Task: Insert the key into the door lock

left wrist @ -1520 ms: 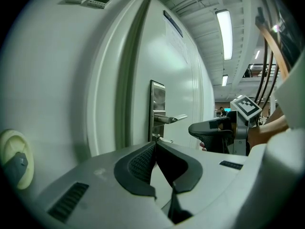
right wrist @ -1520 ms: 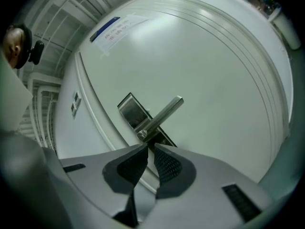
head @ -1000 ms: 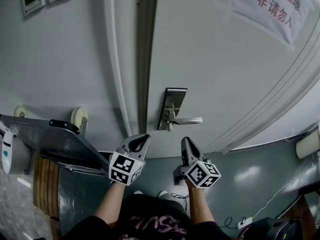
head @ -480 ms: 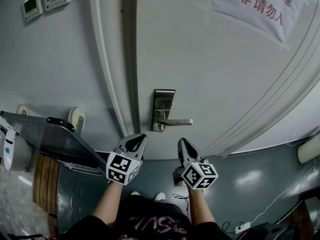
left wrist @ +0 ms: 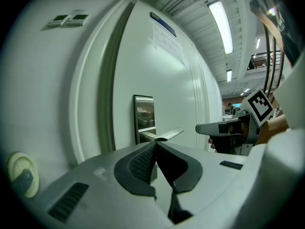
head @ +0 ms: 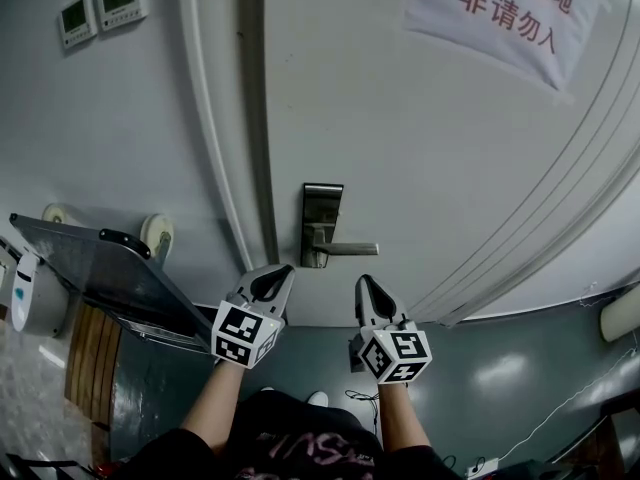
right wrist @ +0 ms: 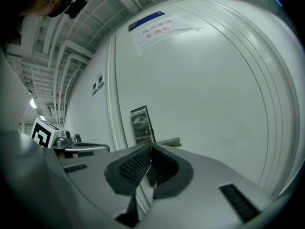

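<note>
The steel lock plate (head: pixel 321 221) with its lever handle (head: pixel 347 249) sits on the white door's left edge. Both grippers hover just below it, pointing up at the door. My left gripper (head: pixel 276 276) is left of the handle, my right gripper (head: pixel 366 288) under the handle's free end. Each has its jaws pressed together, and no key shows between them. In the left gripper view the plate (left wrist: pixel 144 116) and handle (left wrist: pixel 167 134) stand straight beyond the left gripper (left wrist: pixel 155 144). The right gripper view shows the plate (right wrist: pixel 141 123) above the right gripper (right wrist: pixel 150 145).
A paper sign (head: pixel 503 13) with red characters hangs high on the door. Two wall control panels (head: pixel 100 3) sit at upper left, past the door frame (head: pixel 212 118). A grey metal cart (head: pixel 100 268) stands at left, close to my left arm. Dark floor lies below.
The head view has swung, so the lock plate now sits slightly further left in the picture. Both grippers stay shut in roughly the same places below the handle.
</note>
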Motion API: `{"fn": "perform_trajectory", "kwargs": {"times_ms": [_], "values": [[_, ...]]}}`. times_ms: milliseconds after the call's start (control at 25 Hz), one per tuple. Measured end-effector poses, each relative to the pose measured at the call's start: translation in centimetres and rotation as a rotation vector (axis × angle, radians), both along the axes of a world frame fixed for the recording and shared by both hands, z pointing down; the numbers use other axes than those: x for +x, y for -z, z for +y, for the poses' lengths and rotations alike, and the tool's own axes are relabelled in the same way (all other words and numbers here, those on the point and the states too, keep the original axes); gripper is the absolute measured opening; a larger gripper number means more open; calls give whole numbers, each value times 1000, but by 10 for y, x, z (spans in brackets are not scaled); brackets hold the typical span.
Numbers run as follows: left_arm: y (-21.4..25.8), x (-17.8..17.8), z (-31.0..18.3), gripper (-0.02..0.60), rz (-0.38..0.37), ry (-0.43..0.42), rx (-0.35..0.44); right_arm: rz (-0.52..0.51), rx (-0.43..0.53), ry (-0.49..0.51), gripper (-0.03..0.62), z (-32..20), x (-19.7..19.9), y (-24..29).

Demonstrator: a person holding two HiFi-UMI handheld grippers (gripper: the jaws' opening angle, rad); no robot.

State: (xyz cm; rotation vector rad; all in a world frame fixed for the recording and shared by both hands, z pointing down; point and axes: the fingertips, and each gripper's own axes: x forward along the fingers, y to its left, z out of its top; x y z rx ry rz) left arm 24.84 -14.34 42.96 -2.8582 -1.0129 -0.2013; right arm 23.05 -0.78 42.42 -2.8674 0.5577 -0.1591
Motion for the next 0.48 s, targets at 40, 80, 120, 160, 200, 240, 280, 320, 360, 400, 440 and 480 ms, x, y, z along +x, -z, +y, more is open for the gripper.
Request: {"fn": "perform_trajectory", "kwargs": {"times_ms": [40,80,120,160,200,240,280,320,360,400,440,480], "values": [[2,0,0,12,5,5,2,12,-10,1,67,1,0,2],[3,0,0,12,11,10,4,22,-18,1,67,2,0,4],[5,1,-1,12,17,15,6,30,-22,2,67,3,0,5],[6,1,-2,12,23,21,8,37,-23,3,67,4,0,5],[8,1,-3,12,28,28,9,42,-23,4,67,6,0,6],[9,1,-4,12,32,35,10,46,-24,5,67,7,0,7],[11,2,-5,12,36,44,10,50,-26,7,67,7,0,7],[13,3,-6,12,40,52,10,53,-30,10,67,7,0,8],[16,3,-6,12,45,57,9,54,-34,12,67,8,1,8],[18,3,-6,12,51,59,8,56,-38,14,67,8,1,9],[19,3,-5,14,56,60,8,58,-41,16,67,9,1,9],[20,3,-4,13,61,61,8,60,-43,19,67,9,2,9]]}}
